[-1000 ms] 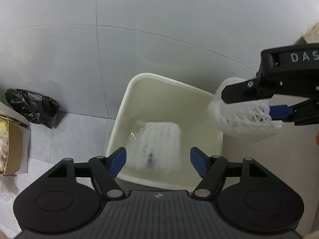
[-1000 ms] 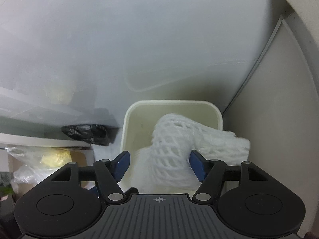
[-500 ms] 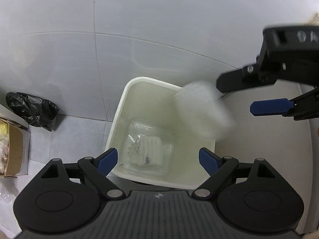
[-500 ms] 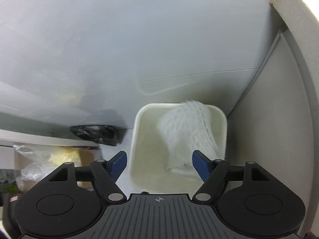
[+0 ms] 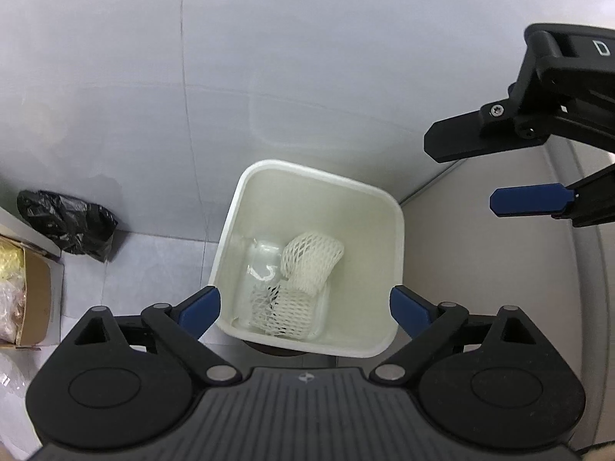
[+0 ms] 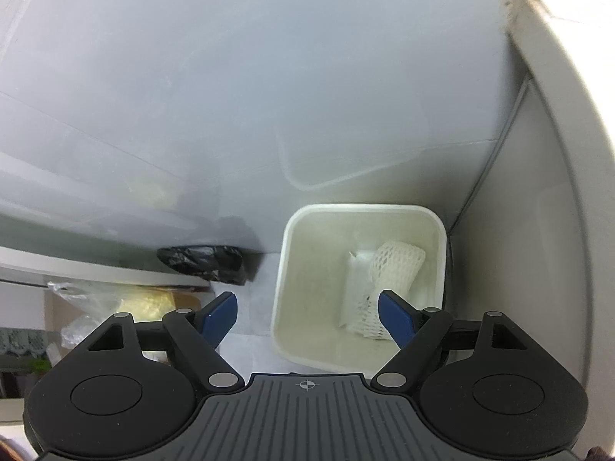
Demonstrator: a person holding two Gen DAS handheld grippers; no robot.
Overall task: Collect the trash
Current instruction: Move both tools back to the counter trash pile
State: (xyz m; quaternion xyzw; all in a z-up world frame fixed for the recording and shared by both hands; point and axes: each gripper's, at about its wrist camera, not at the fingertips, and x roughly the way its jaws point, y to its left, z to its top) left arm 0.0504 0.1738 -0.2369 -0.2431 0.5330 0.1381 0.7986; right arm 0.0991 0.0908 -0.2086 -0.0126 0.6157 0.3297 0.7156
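Down in the bin it lies: the white foam fruit net [image 5: 312, 261] rests curled at the bottom of the cream-coloured trash bin [image 5: 396, 269], draped over a clear plastic tray [image 5: 265, 257] with a second piece of white netting [image 5: 284, 313] tucked inside it. From the right wrist camera the same foam net [image 6: 396, 265] sits toward the far right corner of the bin [image 6: 282, 292], well below the fingers and apart from them.

The left gripper [image 5: 305, 309] hangs above the bin's near rim, its blue-padded fingers [image 5: 200, 307] spreading wider at this moment, with nothing pinched between them; the bin's mouth shows in the gap. The right gripper [image 6: 307, 313] is likewise widening, its fingers [image 6: 396, 317] bare of any load, the bin below and slightly right of centre. In the left wrist view the right gripper [image 5: 476, 173] reaches in from the right edge, high over the bin's far corner, jaws apart and empty.

On its black body a white letter "D" can be read; the rest is cut off by the frame.

Outward now: the bin stands on a pale tiled floor [image 5: 153, 269], tight in a corner beside a beige panel [image 5: 499, 307]. A crumpled black plastic bag [image 5: 65, 223] lies against the wall to the left, and a cardboard box [image 5: 34, 307] with yellowish and clear wrapping in it sits at the far left edge.
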